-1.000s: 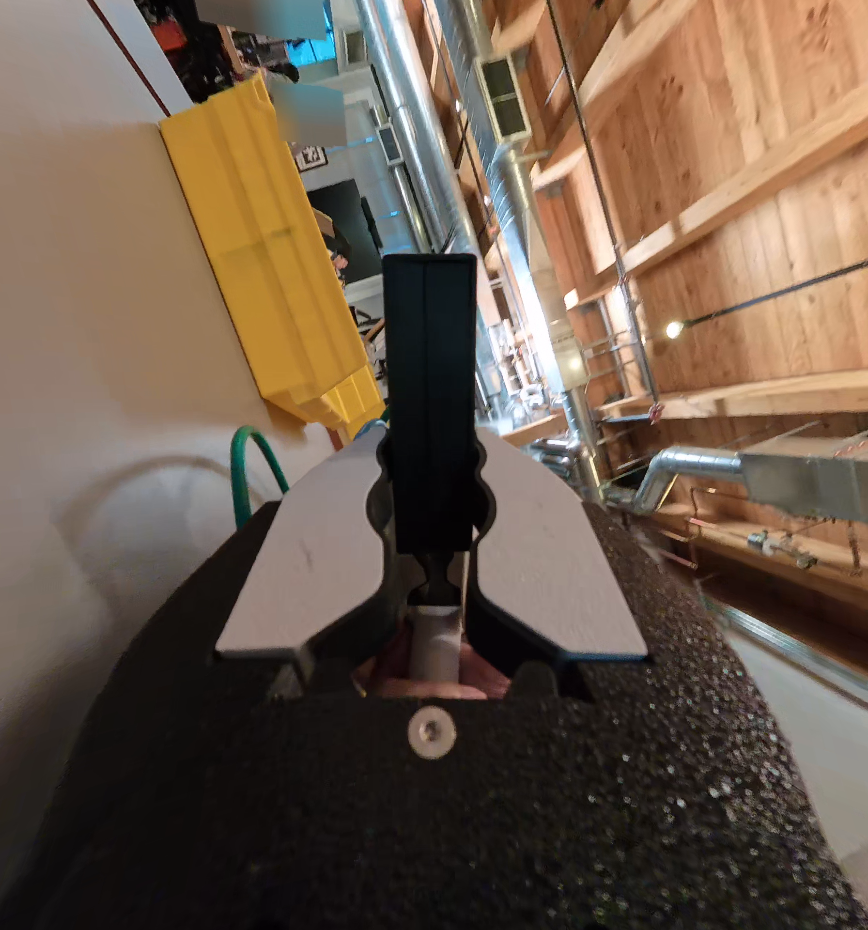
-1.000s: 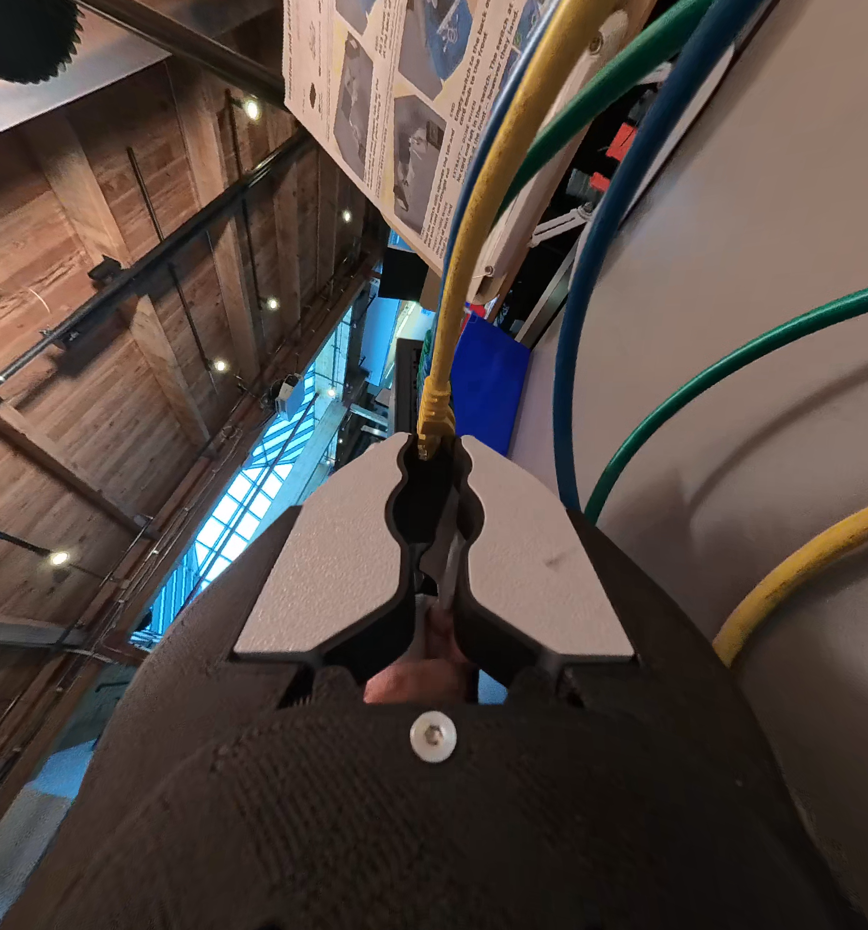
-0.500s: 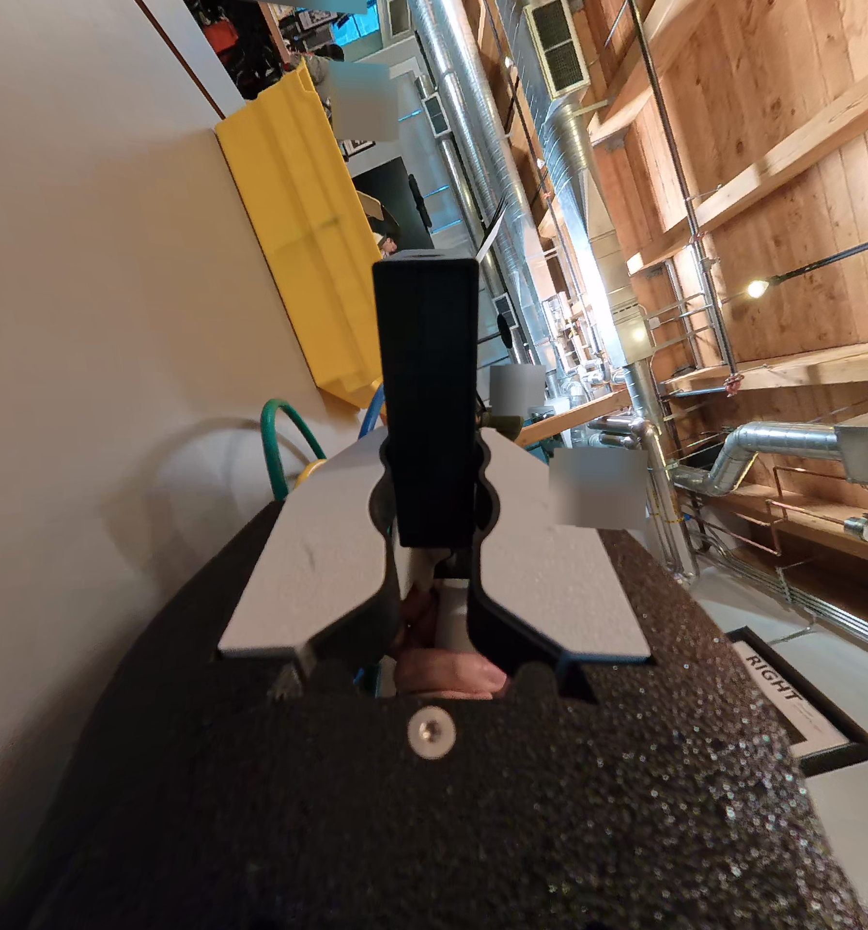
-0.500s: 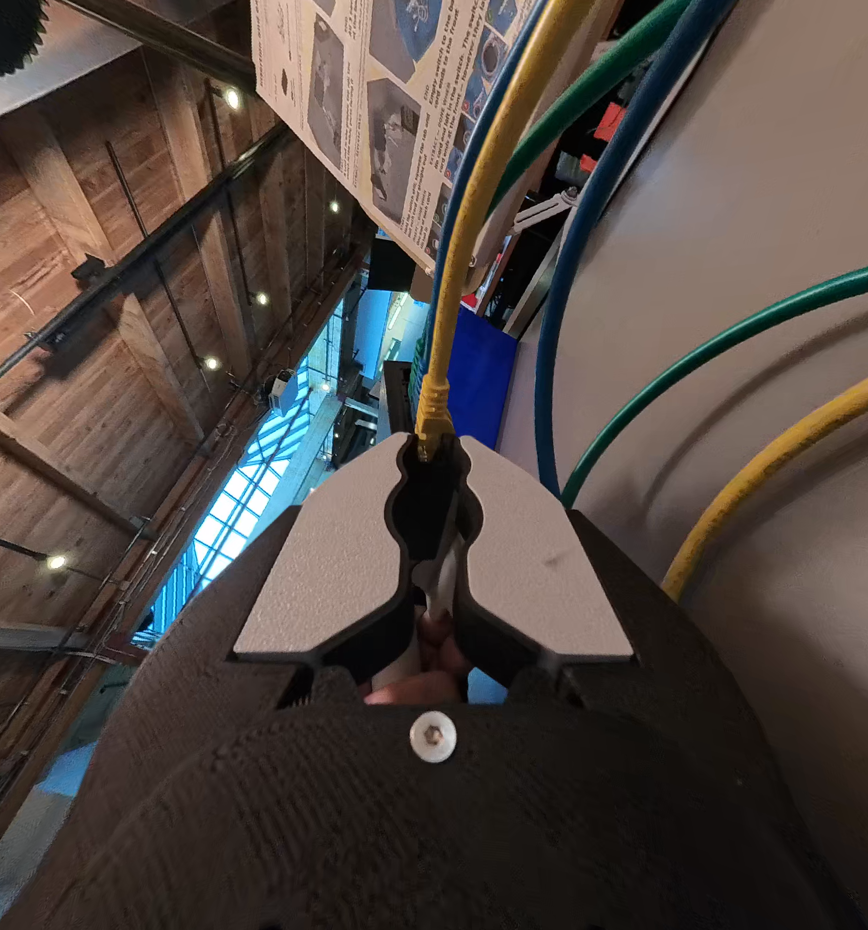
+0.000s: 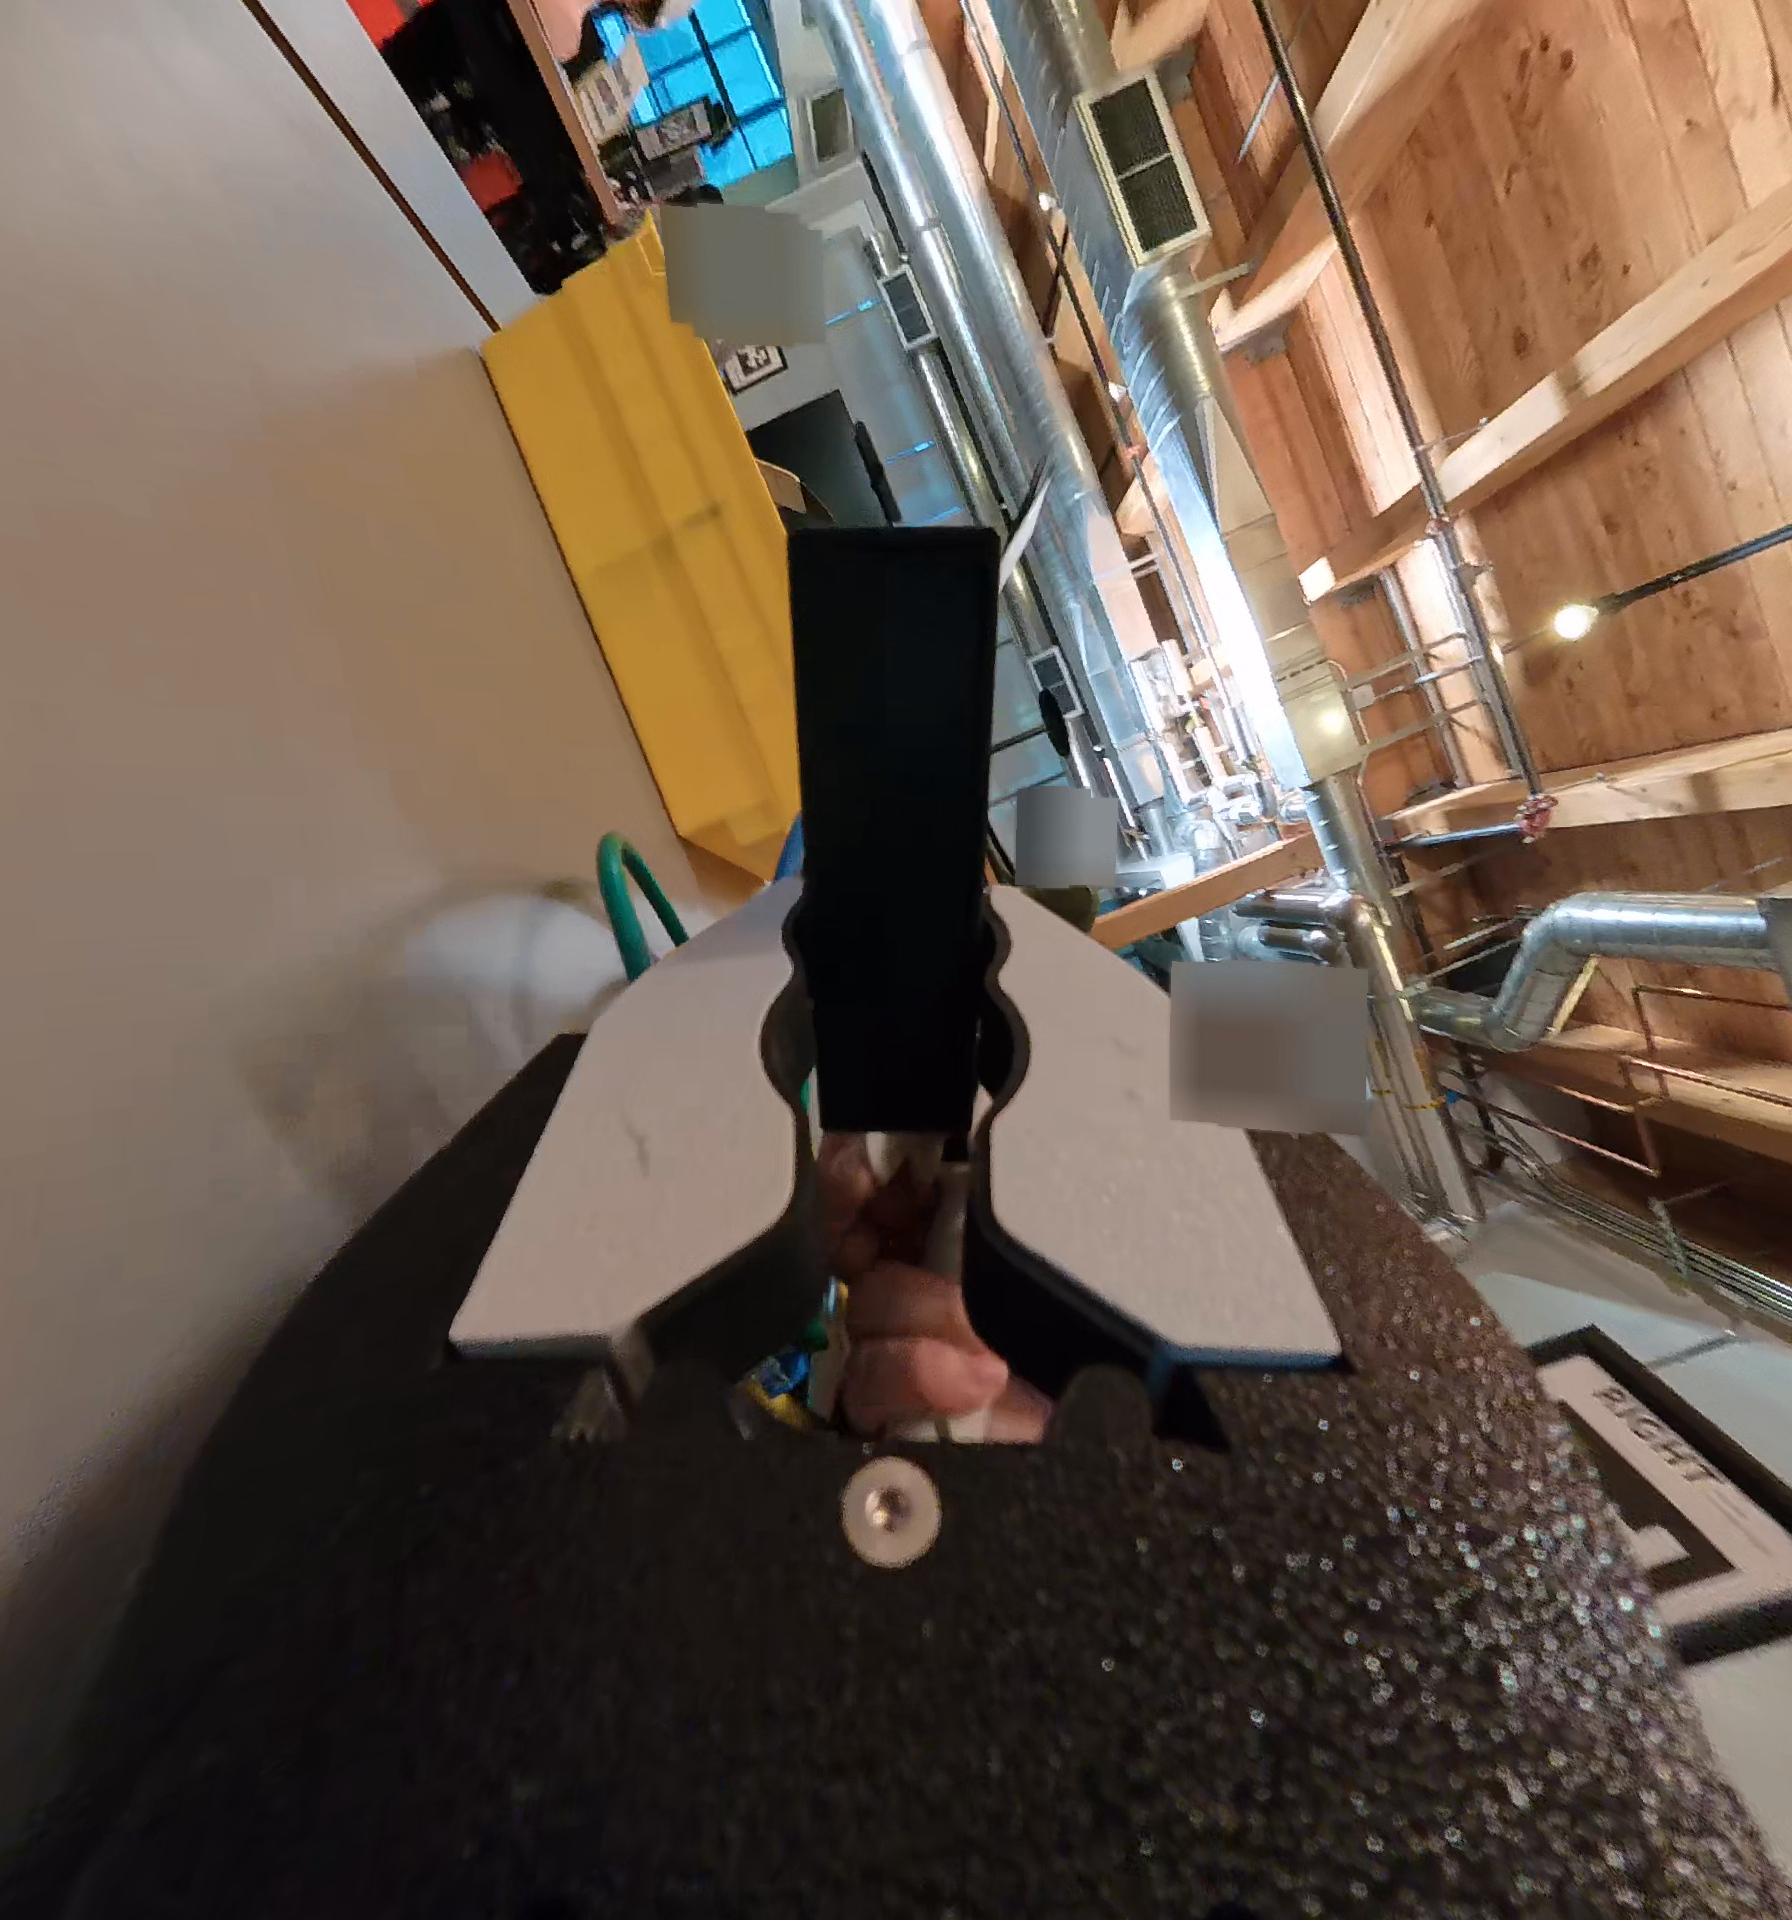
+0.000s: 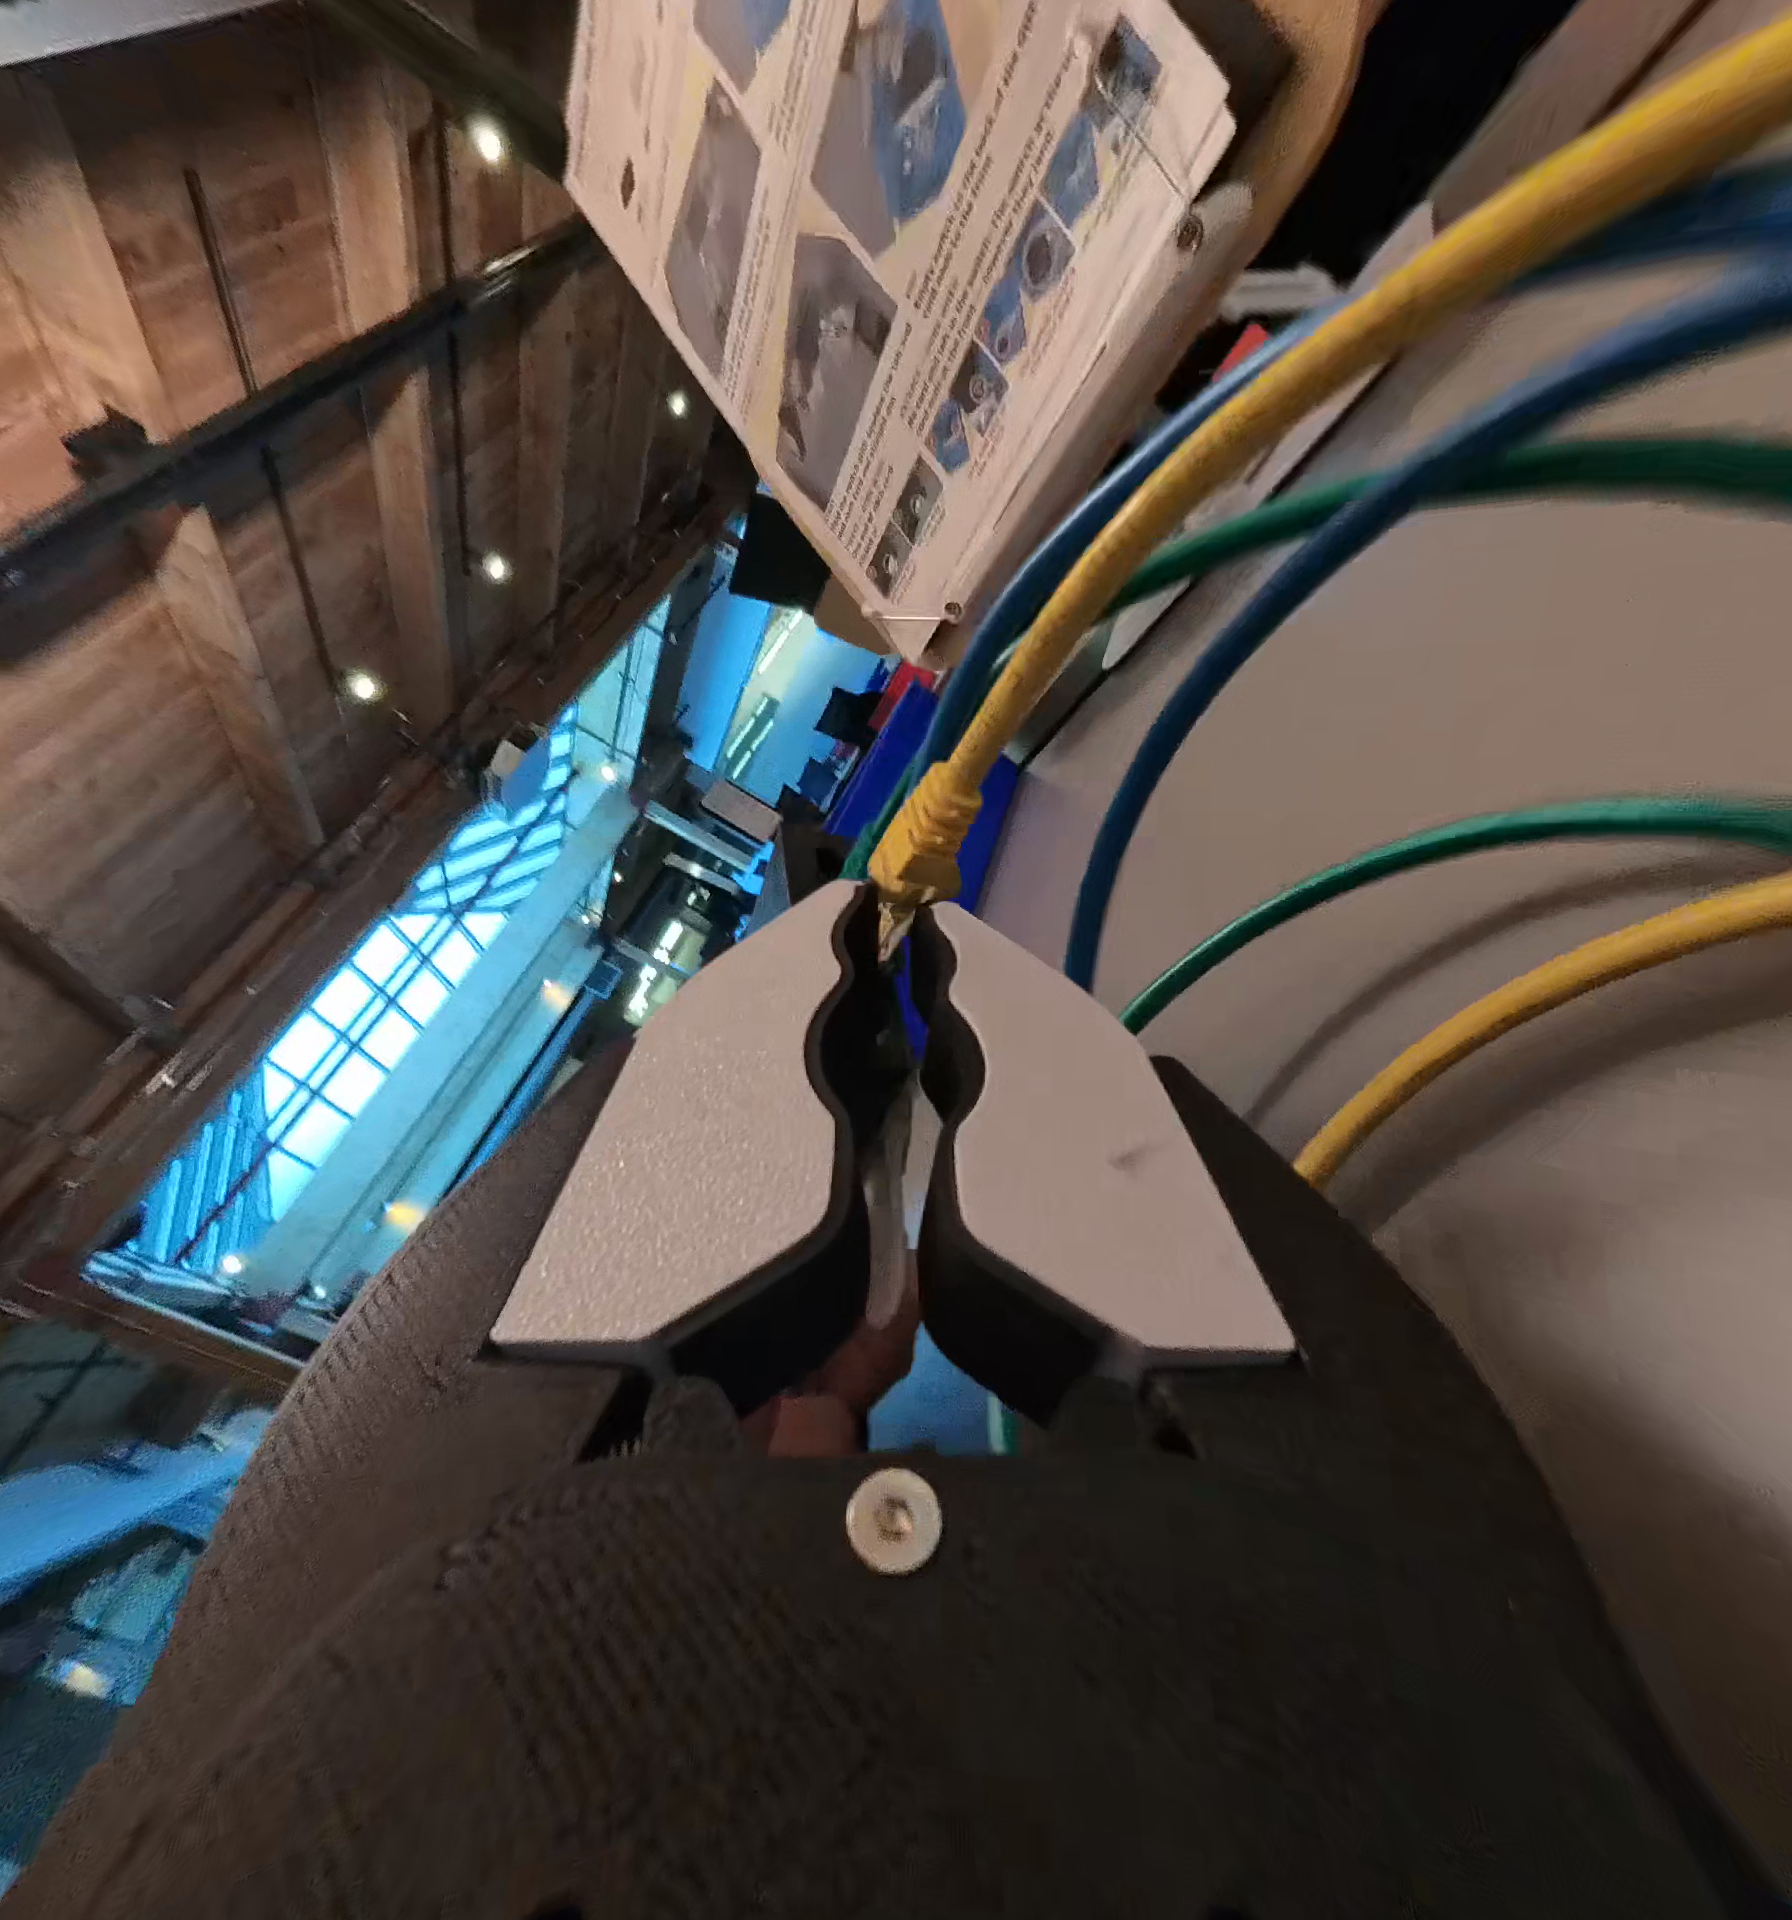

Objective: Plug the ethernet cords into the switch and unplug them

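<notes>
- The left gripper (image 5: 894,940) is clamped on a black switch (image 5: 892,821); the box stands up between the grey fingers (image 5: 663,1143) and juts well past their tips; only its narrow dark side shows, so no ports can be seen
- Just left of that grip a green cord (image 5: 634,902) loops over a pale table (image 5: 196,727); a yellow bin (image 5: 653,582) sits farther back on the same surface; silver ducts (image 5: 1079,416) and wooden boards fill the right side
- The right gripper (image 6: 897,914) pinches the plug of a yellow cord (image 6: 928,826) at the very tips of its fingers (image 6: 715,1164); the jaws are nearly pressed together; the plug's boot points away from the camera and the cord arcs up and off to the right
- Beside it, blue cords (image 6: 1131,831), a green cable (image 6: 1391,862) and a second yellow cable (image 6: 1546,997) curve across a grey surface (image 6: 1494,727)
- A printed sheet (image 6: 902,270) hangs above the cords; the view is tilted and partly blurred
</notes>
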`<action>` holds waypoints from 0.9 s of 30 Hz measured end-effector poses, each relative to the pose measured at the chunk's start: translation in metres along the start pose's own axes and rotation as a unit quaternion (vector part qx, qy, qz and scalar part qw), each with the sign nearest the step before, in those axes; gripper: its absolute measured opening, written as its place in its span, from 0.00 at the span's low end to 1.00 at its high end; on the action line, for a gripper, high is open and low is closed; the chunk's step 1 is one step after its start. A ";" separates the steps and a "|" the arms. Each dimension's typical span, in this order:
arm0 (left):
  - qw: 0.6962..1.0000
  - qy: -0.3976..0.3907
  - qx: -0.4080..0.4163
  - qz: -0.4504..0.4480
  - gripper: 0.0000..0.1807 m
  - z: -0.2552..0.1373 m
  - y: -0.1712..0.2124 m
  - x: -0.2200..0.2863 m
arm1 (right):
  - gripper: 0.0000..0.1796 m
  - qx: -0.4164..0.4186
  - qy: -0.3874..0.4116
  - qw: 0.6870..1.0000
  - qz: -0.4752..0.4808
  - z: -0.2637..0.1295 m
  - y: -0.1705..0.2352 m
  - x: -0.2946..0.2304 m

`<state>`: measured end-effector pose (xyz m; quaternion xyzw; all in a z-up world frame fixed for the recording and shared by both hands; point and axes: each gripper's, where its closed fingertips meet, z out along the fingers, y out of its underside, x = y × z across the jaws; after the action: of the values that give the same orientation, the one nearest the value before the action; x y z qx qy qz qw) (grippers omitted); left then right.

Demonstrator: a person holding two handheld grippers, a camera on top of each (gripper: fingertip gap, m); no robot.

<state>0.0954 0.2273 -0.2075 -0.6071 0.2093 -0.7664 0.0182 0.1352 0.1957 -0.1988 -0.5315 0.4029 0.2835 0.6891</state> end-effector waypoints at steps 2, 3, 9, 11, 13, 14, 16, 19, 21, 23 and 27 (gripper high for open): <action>1.000 0.006 0.016 0.001 0.15 -0.002 -0.007 0.003 | 0.04 -0.029 0.004 0.999 -0.044 0.000 0.001 0.000; 1.000 0.011 0.020 0.007 0.15 -0.002 -0.009 0.007 | 0.04 -0.032 -0.013 0.998 -0.052 -0.001 0.002 -0.007; 0.997 0.044 0.057 0.005 0.15 -0.013 -0.032 0.026 | 0.04 -0.085 -0.090 0.986 -0.112 -0.016 -0.016 -0.067; 0.995 0.057 0.084 -0.003 0.15 -0.021 -0.046 0.032 | 0.04 -0.127 -0.105 0.973 -0.160 -0.025 -0.020 -0.088; 0.992 0.068 0.107 -0.002 0.15 -0.031 -0.061 0.039 | 0.04 -0.148 -0.106 0.962 -0.204 -0.032 -0.032 -0.101; 0.991 0.072 0.116 0.001 0.15 -0.036 -0.068 0.043 | 0.04 -0.155 -0.101 0.959 -0.216 -0.035 -0.042 -0.104; 0.986 0.084 0.141 0.005 0.15 -0.047 -0.083 0.053 | 0.02 -0.169 -0.088 0.951 -0.242 -0.039 -0.063 -0.105; 0.981 0.102 0.163 0.008 0.15 -0.063 -0.100 0.067 | 0.00 -0.160 -0.063 0.944 -0.282 -0.041 -0.103 -0.104; 0.980 0.108 0.165 0.021 0.15 -0.069 -0.106 0.075 | 0.01 -0.141 -0.061 0.945 -0.289 -0.040 -0.130 -0.112; 0.980 0.106 0.162 0.034 0.15 -0.072 -0.108 0.078 | 0.00 -0.134 -0.051 0.940 -0.309 -0.037 -0.151 -0.118; 0.981 0.104 0.160 0.033 0.15 -0.073 -0.109 0.074 | 0.00 -0.130 -0.030 0.929 -0.345 -0.025 -0.199 -0.129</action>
<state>0.0318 0.3279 -0.1146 -0.5056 0.1051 -0.8481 0.1186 0.2255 0.1220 0.0097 -0.7140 0.1332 0.0945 0.6809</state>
